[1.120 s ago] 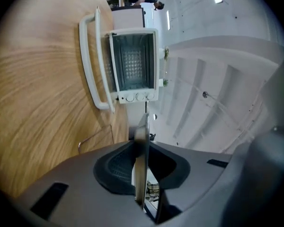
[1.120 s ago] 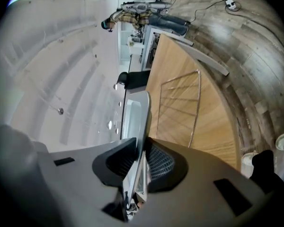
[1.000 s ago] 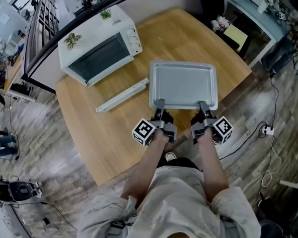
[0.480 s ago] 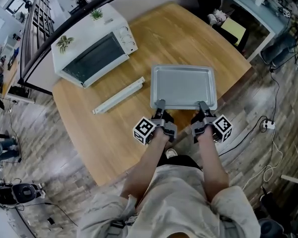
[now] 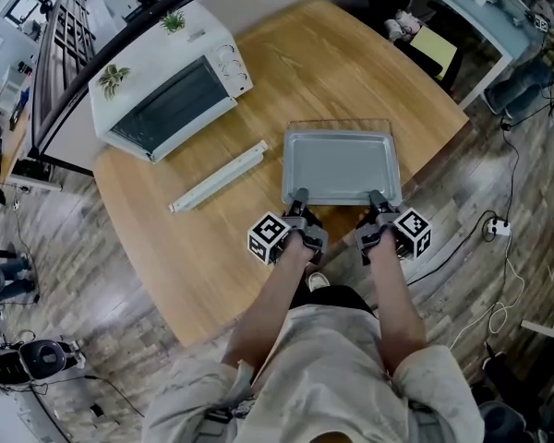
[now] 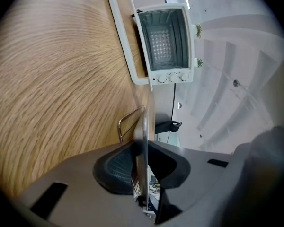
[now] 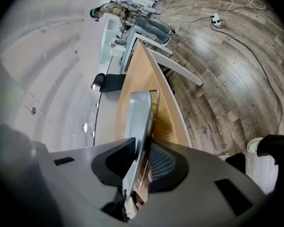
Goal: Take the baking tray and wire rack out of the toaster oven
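The grey baking tray (image 5: 342,166) is held level by its near rim, low over the wooden table (image 5: 212,247). My left gripper (image 5: 297,197) is shut on the rim's left part and my right gripper (image 5: 377,197) on its right part. In the left gripper view the tray's edge (image 6: 145,126) runs between the pads of that gripper (image 6: 142,174). The right gripper view shows the tray (image 7: 139,112) clamped in that gripper (image 7: 139,167). The wire rack (image 5: 340,122) lies directly under the tray, peeking out beyond its far edge (image 6: 125,123) (image 7: 155,103). Whether tray and rack touch is unclear.
The white toaster oven (image 5: 162,81) (image 6: 163,41) stands at the table's far left, door facing me, two small plants on top. A long white strip (image 5: 220,177) lies on the table left of the tray. The table's right edge (image 7: 175,112) is close to the tray.
Both grippers have sunk with the tray toward the table. The rack's far wire now shows past the tray's far edge. The grip is unchanged.
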